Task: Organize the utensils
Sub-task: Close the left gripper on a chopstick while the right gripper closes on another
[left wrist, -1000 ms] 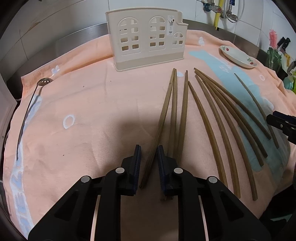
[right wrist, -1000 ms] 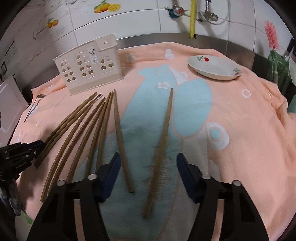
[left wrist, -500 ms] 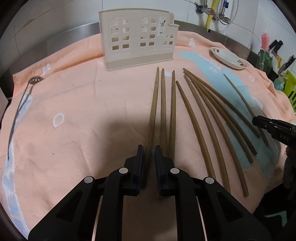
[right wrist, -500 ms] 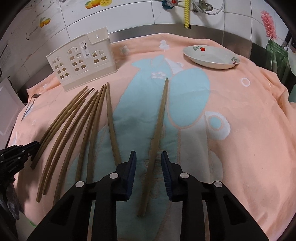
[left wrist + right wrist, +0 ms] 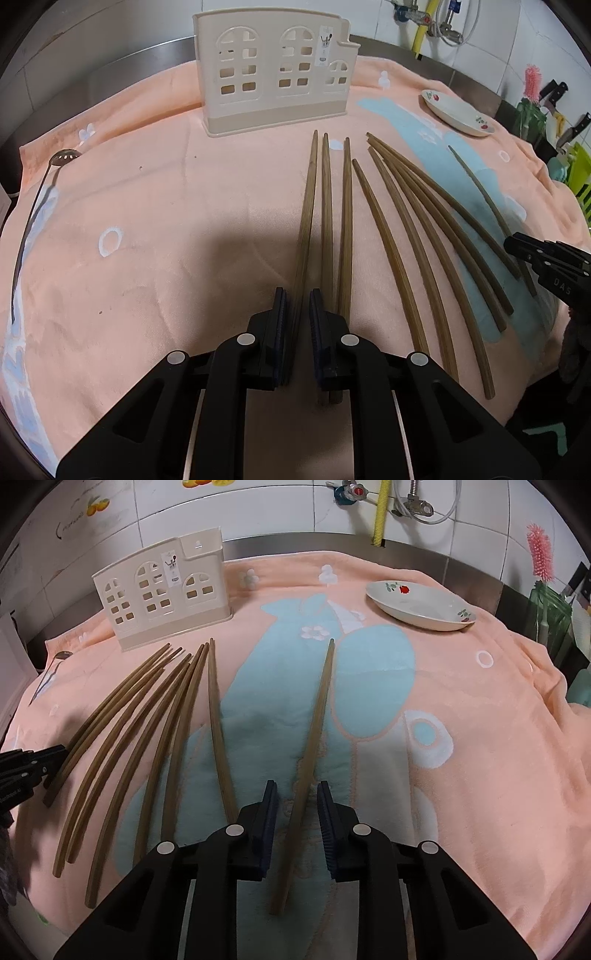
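Several brown chopsticks lie fanned on a peach towel (image 5: 147, 221). My left gripper (image 5: 298, 299) is shut on the leftmost chopstick (image 5: 308, 206), low at the towel. My right gripper (image 5: 295, 794) straddles a lone chopstick (image 5: 317, 716) lying apart on the blue patch; a gap shows on each side of the stick, so the jaws are narrowly open. A beige house-shaped utensil holder (image 5: 275, 70) stands upright at the back; it also shows in the right wrist view (image 5: 162, 590). The right gripper shows in the left wrist view (image 5: 546, 258).
A slotted metal spoon (image 5: 37, 206) lies along the towel's left edge. A white flowered dish (image 5: 419, 605) sits at the back right. Tiled wall, taps and a steel rim lie behind. Knives and a pink brush stand at the far right.
My left jaws narrowed onto the leftmost chopstick. My right jaws closed from wide open to a narrow gap around the lone chopstick. Both grippers moved slightly forward.
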Demonstrator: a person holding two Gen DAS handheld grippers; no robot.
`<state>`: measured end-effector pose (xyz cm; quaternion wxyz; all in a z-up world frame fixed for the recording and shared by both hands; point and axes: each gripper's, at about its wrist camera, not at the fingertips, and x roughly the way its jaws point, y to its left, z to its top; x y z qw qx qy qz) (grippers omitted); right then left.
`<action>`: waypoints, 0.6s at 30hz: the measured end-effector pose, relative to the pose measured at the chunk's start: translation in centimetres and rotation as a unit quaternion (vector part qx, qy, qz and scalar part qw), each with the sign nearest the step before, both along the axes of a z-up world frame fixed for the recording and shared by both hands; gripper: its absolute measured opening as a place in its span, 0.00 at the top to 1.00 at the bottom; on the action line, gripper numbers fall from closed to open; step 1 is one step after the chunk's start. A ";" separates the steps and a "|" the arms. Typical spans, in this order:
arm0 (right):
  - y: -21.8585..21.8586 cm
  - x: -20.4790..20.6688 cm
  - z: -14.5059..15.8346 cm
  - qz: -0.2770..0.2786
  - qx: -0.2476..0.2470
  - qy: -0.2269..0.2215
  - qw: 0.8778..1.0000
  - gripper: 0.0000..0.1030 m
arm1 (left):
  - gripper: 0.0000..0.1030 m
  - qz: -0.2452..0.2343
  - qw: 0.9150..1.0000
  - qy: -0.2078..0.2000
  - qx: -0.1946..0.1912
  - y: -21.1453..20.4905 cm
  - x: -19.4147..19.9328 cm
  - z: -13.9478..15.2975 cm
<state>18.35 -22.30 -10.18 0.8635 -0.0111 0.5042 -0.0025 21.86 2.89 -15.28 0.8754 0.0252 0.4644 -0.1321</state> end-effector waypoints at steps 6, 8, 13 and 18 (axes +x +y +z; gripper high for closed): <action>0.0 0.0 0.0 0.002 -0.002 0.000 1.000 0.79 | 0.87 -0.012 0.999 0.028 0.026 -0.6 0.8 0.2; 0.0 0.0 0.0 0.002 -0.001 0.000 1.000 0.80 | 0.88 -0.012 0.999 0.040 0.027 -0.6 1.1 0.3; -0.2 0.0 0.1 0.004 0.011 -0.001 1.000 0.88 | 0.93 -0.005 0.999 0.044 0.032 -0.6 1.4 0.4; -0.4 -0.3 0.3 0.000 0.015 -0.002 1.000 0.91 | 0.94 -0.003 1.000 0.020 0.015 -0.5 0.6 1.7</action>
